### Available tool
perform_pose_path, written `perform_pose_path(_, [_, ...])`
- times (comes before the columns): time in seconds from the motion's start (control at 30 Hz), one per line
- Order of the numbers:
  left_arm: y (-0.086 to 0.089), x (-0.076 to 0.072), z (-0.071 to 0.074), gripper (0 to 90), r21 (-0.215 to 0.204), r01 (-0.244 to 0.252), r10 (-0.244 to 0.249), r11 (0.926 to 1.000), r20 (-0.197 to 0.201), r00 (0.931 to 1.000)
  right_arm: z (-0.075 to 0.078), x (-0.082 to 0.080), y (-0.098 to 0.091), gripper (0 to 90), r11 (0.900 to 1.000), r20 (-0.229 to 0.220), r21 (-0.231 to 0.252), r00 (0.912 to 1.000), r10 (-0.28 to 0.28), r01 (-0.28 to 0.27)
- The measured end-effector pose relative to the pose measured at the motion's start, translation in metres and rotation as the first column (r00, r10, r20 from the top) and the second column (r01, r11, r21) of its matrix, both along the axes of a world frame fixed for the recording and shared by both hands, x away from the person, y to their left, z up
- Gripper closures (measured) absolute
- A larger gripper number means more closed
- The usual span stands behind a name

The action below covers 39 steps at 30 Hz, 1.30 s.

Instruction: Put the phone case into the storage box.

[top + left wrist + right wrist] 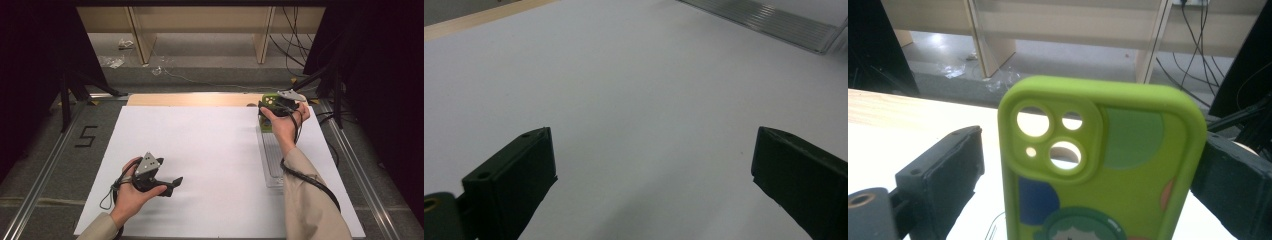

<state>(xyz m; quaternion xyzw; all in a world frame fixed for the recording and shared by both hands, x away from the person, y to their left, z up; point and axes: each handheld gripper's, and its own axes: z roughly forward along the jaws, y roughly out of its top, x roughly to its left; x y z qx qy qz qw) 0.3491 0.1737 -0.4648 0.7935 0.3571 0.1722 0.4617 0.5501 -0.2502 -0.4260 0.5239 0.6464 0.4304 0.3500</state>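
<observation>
Green phone case (1103, 165) upright at upper right of the high view, between the spread jaws of the right hand-held gripper (278, 106), left jaw clear of it; left hand-held gripper (167, 186) wide open, empty, lower left over the white desk (210, 150).

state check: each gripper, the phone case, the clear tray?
Left gripper: open, nothing between the jaws, low over the white sheet.
Right gripper: jaws wide, a gap shows at the left jaw; contact at the right jaw cannot be told.
Green phone case: upright between the right gripper's jaws, empty, camera holes see-through.
Clear tray: flat on the sheet, the case standing at its far end.
</observation>
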Motion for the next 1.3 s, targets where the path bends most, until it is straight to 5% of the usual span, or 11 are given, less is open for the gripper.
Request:
perform_pose_path(0.6, [0.0, 0.0, 0.0, 3.4, 0.0, -0.002, 0.002, 1.0, 0.001, 1.0, 0.004, -0.015, -0.006, 5.7, 1.0, -0.033, -0.002, 0.9994, -0.005, 0.005])
perform_pose_path(1.3, [-0.001, 0.0, 0.0, 3.4, 0.002, -0.003, 0.003, 1.0, 0.001, 1.0, 0.012, -0.044, -0.004, 6.9, 0.9981, -0.054, -0.008, 0.9967, 0.061, -0.061])
